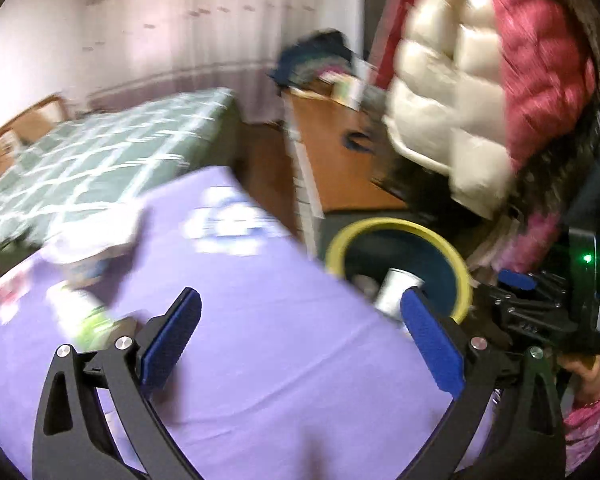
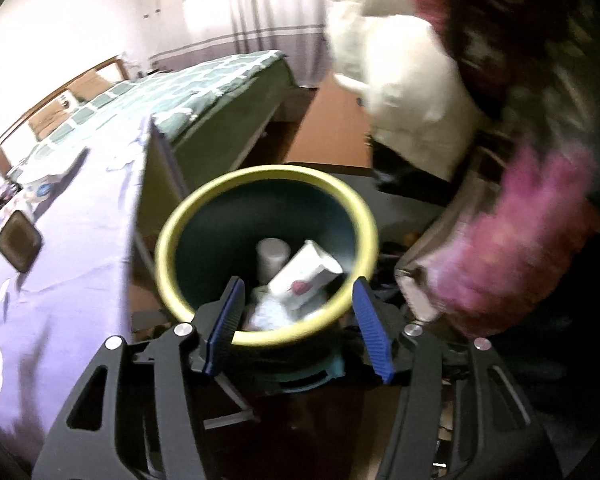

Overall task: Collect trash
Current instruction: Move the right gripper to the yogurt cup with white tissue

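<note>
1. The left gripper is standing with its jaws spread wide and nothing between them, over the purple-covered worktop
2. Remaining trash, a blurred green-and-white wrapper and a white container, is lying on the worktop ahead and to the left of the left jaws; its long axis cannot be told
3. The right gripper is hovering half open and empty, with the yellow-rimmed bin directly ahead, a white carton inside
4. Judgement: the left hand is nearer the trash
</note>
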Motion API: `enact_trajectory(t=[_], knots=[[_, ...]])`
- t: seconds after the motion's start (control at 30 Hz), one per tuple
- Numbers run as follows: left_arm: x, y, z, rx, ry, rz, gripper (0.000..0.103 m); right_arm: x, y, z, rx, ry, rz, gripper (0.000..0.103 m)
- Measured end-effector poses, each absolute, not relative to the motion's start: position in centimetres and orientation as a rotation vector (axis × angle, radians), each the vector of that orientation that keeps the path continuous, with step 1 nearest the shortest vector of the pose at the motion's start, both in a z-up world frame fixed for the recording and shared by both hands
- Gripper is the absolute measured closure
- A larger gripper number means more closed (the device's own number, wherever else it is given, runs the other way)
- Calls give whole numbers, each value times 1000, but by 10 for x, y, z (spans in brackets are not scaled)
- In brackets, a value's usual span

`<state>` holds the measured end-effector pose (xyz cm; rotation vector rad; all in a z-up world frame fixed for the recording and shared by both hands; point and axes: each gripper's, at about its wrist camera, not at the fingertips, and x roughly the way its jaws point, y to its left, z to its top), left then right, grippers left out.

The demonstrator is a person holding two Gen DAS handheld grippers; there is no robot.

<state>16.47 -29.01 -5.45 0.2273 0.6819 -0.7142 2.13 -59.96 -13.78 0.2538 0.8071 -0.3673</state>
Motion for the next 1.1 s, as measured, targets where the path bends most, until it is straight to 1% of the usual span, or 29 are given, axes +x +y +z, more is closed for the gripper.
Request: enact_trajectory(t=[0.27, 0.43, 0.57, 0.7, 0.87, 1.1], knots=[[183, -148, -53, 189, 568, -402, 5, 68, -542, -120, 180, 811, -234, 48], [209, -76, -71, 180, 518, -234, 5, 99, -505, -108, 138, 805, -168, 48], [233, -35, -93, 147, 509, -120, 5, 129, -478, -99, 111, 798, -114, 48], [242, -11, -109, 78, 521, -66, 5, 167, -454, -86, 90, 784, -63, 48], [256, -4, -125, 57, 563, -19, 5, 237, -429, -73, 74, 784, 17, 48], [257, -4, -130, 69, 555, 13, 5, 347, -413, -96, 171, 864, 65, 48]])
